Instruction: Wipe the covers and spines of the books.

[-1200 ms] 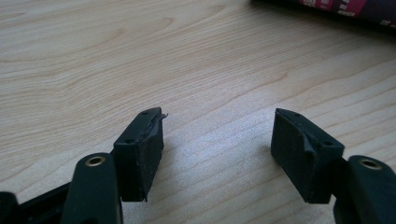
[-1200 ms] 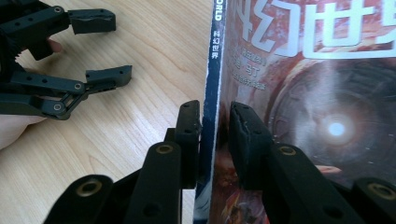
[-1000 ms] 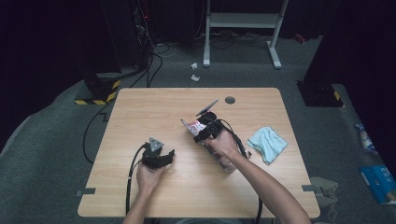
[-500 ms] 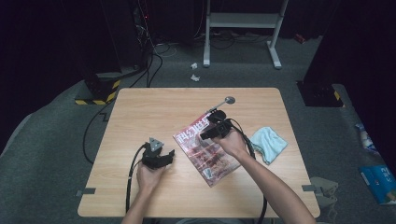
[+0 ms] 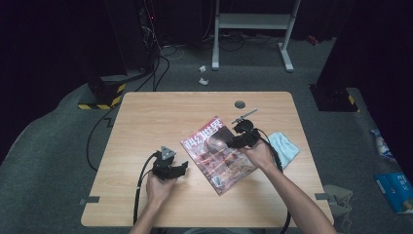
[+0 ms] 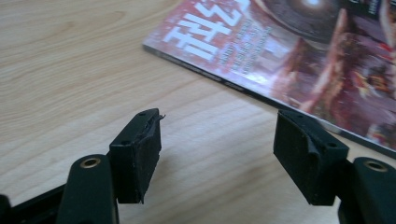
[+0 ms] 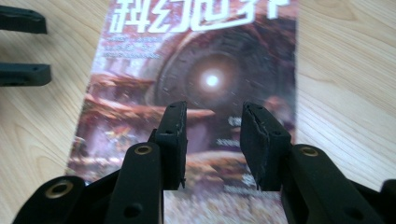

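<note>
A magazine (image 5: 219, 156) with a reddish cover and white characters lies flat and closed on the wooden table (image 5: 146, 117), turned at an angle. My right gripper (image 5: 234, 142) hovers over its right part. In the right gripper view its jaws (image 7: 212, 121) stand apart above the cover (image 7: 205, 79) with nothing between them. My left gripper (image 5: 181, 167) rests on the table just left of the magazine, open and empty. In the left gripper view (image 6: 217, 140) bare wood shows between the jaws and the magazine's edge (image 6: 299, 51) lies just beyond. The left gripper's jaws (image 7: 23, 46) appear at the top left of the right gripper view.
A light blue cloth (image 5: 285, 148) lies right of the magazine by my right hand. A thin metal tool (image 5: 245, 115) and a round grey grommet (image 5: 239, 104) sit behind the right gripper. Cables trail from both grippers toward the near table edge.
The magazine, bunched up in the right gripper a second ago, now lies spread flat on the table. The right gripper has let it go and opened. The left gripper has stayed put.
</note>
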Demonstrator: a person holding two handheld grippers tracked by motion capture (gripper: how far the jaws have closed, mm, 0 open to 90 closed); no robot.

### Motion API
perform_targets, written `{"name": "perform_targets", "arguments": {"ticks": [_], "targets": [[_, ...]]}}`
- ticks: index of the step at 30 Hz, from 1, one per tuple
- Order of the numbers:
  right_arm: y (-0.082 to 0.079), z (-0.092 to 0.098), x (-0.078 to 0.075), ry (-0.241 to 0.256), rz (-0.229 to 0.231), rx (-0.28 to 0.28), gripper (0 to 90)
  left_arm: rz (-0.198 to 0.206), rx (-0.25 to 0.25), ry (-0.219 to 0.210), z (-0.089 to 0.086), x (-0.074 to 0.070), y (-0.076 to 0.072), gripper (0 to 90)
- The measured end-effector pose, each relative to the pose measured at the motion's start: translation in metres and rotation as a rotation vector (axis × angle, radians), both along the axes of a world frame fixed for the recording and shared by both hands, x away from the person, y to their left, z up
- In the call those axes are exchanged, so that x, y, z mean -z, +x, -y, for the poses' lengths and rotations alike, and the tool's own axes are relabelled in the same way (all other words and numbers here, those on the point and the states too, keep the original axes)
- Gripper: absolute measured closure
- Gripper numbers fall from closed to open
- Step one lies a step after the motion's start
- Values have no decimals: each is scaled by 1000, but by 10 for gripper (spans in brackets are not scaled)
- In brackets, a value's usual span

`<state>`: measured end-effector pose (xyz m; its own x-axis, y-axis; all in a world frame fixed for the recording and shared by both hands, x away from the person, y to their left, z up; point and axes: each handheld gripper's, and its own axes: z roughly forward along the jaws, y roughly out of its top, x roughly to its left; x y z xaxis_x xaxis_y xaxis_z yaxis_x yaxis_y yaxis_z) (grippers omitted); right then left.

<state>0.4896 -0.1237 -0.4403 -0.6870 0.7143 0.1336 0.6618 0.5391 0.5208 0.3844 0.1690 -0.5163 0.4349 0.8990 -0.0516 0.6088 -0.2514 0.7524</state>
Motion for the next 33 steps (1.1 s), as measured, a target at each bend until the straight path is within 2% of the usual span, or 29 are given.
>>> {"name": "perform_targets", "arguments": {"ticks": [8,12,19,22,25,26,33], "targets": [[-8,34,11,15,30,35,613,-35,69,-9,24,-8,-13,303],[-16,50,18,19,39,45,613,-47,112,4,41,-13,-23,288],[-30,74,36,20,37,72,614,-65,128,37,67,-15,-34,243],[-36,83,42,29,36,92,614,-89,133,30,77,-13,-36,223],[-40,87,46,22,32,97,615,-105,153,40,85,-11,-37,219],[-41,89,48,18,37,94,616,-114,155,31,88,-10,-38,218],[-46,92,55,41,21,94,639,-133,181,30,101,-8,-45,213]]}}
